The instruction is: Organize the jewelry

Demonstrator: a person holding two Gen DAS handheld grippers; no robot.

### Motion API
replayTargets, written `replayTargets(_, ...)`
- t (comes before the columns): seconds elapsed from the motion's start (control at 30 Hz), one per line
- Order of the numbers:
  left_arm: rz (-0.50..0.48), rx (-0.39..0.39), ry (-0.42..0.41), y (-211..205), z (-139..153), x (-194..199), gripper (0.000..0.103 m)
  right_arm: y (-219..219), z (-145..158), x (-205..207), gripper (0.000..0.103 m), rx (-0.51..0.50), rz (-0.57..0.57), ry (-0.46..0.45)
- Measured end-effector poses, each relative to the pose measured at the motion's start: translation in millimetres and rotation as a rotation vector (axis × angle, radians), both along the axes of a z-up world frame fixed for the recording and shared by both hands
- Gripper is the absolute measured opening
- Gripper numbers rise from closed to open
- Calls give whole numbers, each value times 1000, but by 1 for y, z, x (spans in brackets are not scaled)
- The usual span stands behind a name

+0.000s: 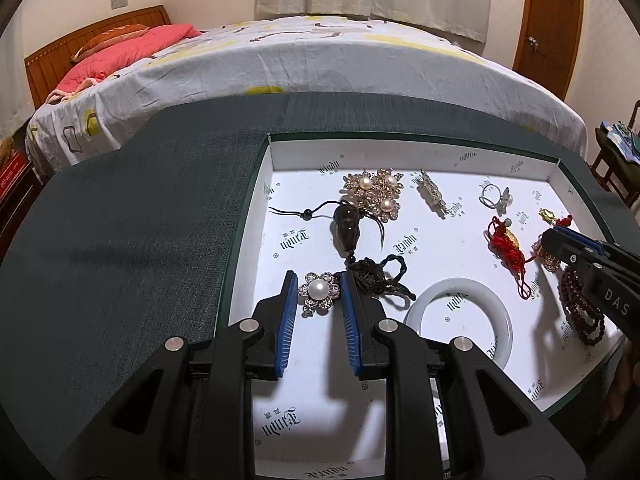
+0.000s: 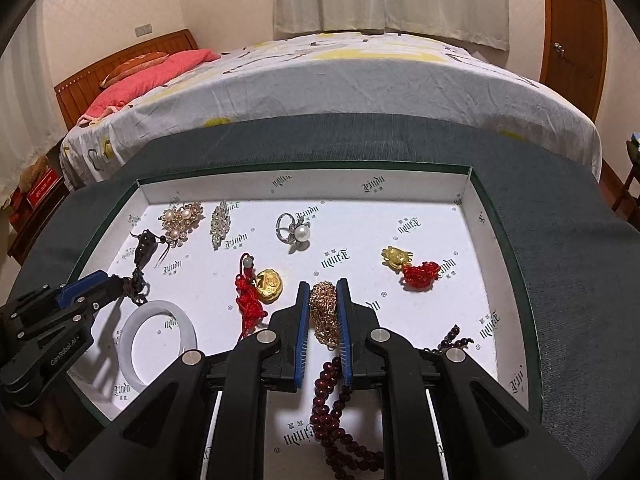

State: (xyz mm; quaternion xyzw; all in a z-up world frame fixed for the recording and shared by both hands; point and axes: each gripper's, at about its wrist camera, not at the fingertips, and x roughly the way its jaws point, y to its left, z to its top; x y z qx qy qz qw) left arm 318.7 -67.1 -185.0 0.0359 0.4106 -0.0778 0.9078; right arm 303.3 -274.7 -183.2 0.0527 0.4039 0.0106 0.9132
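The left claw (image 1: 319, 286) straddles a pearl brooch (image 1: 319, 293), pads apart, not touching it. The right claw (image 2: 323, 288) is nearly closed around a gold chain (image 2: 324, 308) in the tray (image 2: 486, 216). Beads (image 2: 332, 400) and a bangle (image 2: 160, 344) lie nearby; a bed (image 2: 340, 76) stands behind the desk (image 1: 120, 220).

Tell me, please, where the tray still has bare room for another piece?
Bare patches: the tray's far right corner, beyond the gold charm, and the middle between pearl ring and charm. The left side around the brooches and bangle is crowded.

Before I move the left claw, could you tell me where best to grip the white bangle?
Grip the white bangle across its near-left rim, one finger inside the hole and one outside, coming from above. It lies flat in the box, and that arc is clear of the dark cord.
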Motion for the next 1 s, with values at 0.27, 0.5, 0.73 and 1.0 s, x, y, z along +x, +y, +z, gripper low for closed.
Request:
replayTargets(0.27, 0, -1, 0, 0, 0, -1, 23, -1, -2, 2, 14, 3, -6, 6)
replayTargets(0.5, -16, 5, -12, -7, 1, -6, 58, -5, 1, -2, 43, 7, -25, -17)
replayTargets(0.73, 2, -18, -31, -5, 10, -14, 77, -7, 15, -14, 58, -1, -38, -51)
replayTargets(1.0, 29, 2, -72, -2, 24, -37, 89, -7, 27, -40, 75, -24, -79, -73)
